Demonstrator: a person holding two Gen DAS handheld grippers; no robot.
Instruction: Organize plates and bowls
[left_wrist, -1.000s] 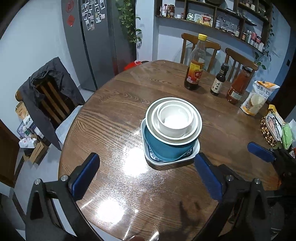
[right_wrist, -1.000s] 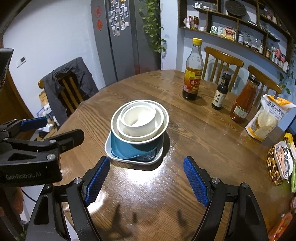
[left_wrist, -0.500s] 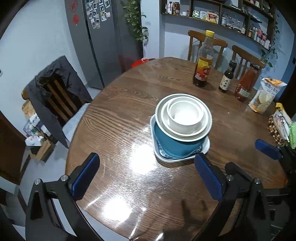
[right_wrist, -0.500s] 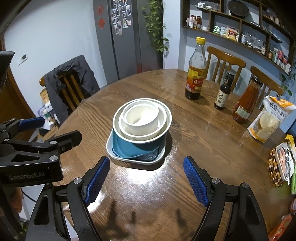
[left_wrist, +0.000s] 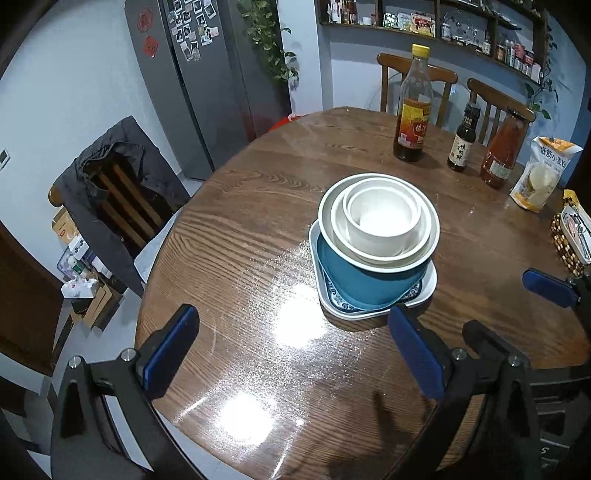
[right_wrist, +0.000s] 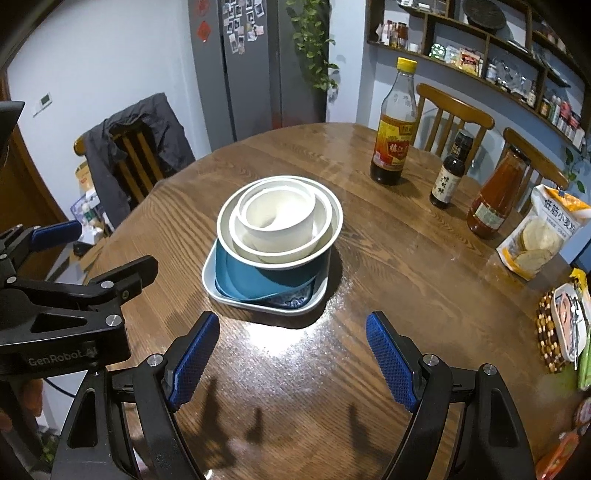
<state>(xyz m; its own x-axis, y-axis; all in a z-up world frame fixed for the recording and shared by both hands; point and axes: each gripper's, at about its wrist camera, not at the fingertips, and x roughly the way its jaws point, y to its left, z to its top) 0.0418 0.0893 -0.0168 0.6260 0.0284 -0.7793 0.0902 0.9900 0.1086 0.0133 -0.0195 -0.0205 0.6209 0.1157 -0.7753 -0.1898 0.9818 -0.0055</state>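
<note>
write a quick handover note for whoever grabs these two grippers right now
Left gripper: open, empty, held above the table's near edge, short of the stack.
Right gripper: open, empty, aimed at the stack, not touching it.
Dishes: one stack mid-table. White square plate at the bottom, blue bowl on it, large white bowl in that, then a mid white bowl and the small white bowl nested inside.
Done: everything appears nested in one pile.
Left: judging by this, maybe only to straighten or move the stack. The bottles and snack bag stand clear of it.
</note>
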